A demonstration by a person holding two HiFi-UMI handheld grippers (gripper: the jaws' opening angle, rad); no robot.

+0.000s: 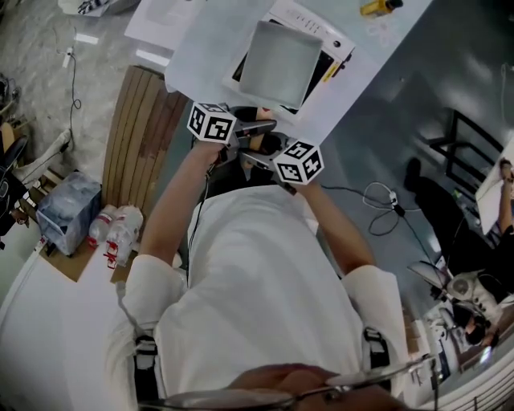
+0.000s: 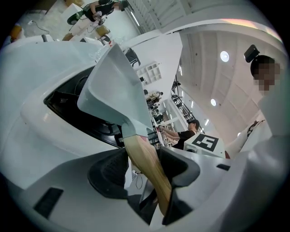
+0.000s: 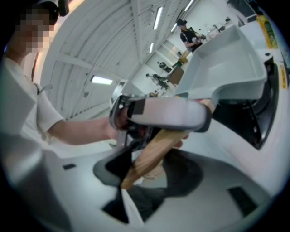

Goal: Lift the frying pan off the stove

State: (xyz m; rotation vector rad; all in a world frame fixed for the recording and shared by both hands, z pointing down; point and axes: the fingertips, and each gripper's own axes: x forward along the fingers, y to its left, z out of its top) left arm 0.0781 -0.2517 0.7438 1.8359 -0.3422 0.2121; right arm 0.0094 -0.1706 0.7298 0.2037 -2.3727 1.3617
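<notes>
1. Seen from the head camera, a person in a white shirt reaches both bare forearms forward, so that the two grippers meet in front of the chest.
2. The left gripper [image 2: 143,165] is clamped on the pan's wooden handle [image 2: 138,149], one dark pad on each side of it.
3. The right gripper [image 3: 149,165] also grips the handle, nearer its free end. The left gripper's grey jaw crosses the handle closer to the pan.
4. Both grippers point slightly downward.
5. The frying pan [image 1: 279,64] is square and grey. It is over the black top of the stove [image 1: 309,22], tilted, and its base looks just clear of the glass.
6. The stove stands on a white table [image 1: 205,56] that also holds sheets of paper [image 1: 161,20].
7. To the left of the person are a slatted wooden bench [image 1: 138,140], plastic bottles [image 1: 119,231] and a grey-blue bag [image 1: 68,210].
8. A cable [image 1: 381,202] lies looped on the grey floor to the right.
9. The gripper views show a bright white hall with ceiling lights and other people working in the distance.
</notes>
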